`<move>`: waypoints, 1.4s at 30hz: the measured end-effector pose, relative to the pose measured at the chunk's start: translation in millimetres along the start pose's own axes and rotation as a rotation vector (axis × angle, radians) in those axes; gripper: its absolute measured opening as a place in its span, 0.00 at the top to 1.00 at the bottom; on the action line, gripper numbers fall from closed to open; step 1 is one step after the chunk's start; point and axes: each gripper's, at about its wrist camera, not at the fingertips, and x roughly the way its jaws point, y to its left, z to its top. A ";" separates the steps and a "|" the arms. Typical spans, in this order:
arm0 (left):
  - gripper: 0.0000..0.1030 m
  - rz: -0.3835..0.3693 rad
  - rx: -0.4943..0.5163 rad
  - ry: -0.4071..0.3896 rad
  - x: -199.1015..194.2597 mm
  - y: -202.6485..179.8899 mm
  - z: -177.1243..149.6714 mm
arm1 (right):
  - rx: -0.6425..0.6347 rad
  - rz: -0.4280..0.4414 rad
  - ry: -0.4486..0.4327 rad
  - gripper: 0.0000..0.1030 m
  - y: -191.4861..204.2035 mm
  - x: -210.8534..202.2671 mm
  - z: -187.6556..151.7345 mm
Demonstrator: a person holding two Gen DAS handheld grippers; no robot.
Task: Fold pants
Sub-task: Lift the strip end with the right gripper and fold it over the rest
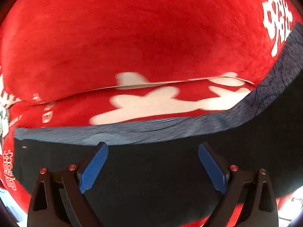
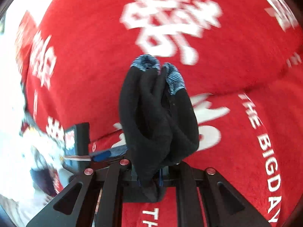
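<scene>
Red cloth (image 1: pixel 132 37) beneath; left gripper (image 1: pixel 153 147) spread above pants (image 1: pixel 170 170); right gripper (image 2: pixel 149 181) clamps bunched pants.

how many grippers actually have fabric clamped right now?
1. The right gripper is shut on a bunched fold of the black pants. The left gripper is open above the pants, nothing between its pads.

The left wrist view looks steeply down, close over black pants with a grey-blue ribbed band (image 1: pixel 132 132) lying on a red cloth printed with white characters (image 1: pixel 132 37). The right wrist view slants down onto the same cloth (image 2: pixel 85 66), seemingly from higher, though motion blur obscures it.
</scene>
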 end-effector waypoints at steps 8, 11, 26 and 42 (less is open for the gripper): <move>0.05 0.130 -0.050 0.063 -10.2 170.8 -42.5 | -0.284 -0.141 0.143 0.84 133.8 100.1 -67.4; 0.05 0.130 -0.073 0.097 -6.1 216.4 -62.3 | -0.429 -0.282 0.273 0.73 173.8 167.8 -121.1; 0.18 -0.315 0.020 0.083 -40.1 182.6 -57.0 | 0.327 -0.007 0.307 0.48 99.2 95.4 -117.6; 0.65 -0.415 0.068 0.235 1.9 121.9 -58.9 | 0.698 0.063 0.304 0.95 31.5 122.3 -134.1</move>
